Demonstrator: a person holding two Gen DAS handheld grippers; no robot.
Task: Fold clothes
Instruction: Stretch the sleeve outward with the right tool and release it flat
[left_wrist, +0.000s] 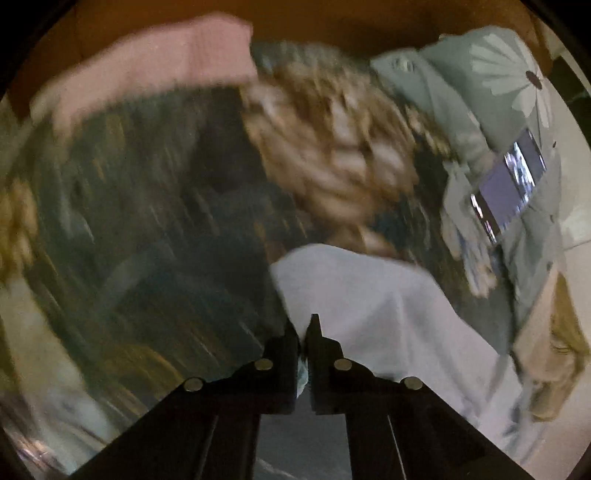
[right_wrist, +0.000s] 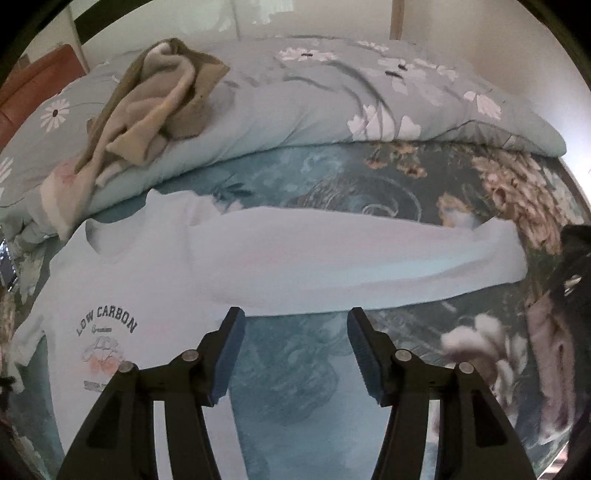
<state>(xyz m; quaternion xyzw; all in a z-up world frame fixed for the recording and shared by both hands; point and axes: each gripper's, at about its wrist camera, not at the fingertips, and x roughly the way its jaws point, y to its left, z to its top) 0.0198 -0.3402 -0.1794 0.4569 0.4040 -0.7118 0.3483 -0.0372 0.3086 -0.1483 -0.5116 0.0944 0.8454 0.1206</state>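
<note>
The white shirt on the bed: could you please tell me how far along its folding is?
Done: the white shirt lies print-up on the bedspread, one sleeve laid sideways. In hand: the left tongs are shut on white cloth; the right tongs are open and empty. Left: the body fold, and the beige clothes heaped on the quilt.

Two matte black grippers: left gripper (left_wrist: 304, 332) with angular tapering fingers and round silver rivets, right gripper (right_wrist: 295, 354) with ribbed blue pads (right_wrist: 231, 354) inside black fingers, same silver rivets.
</note>
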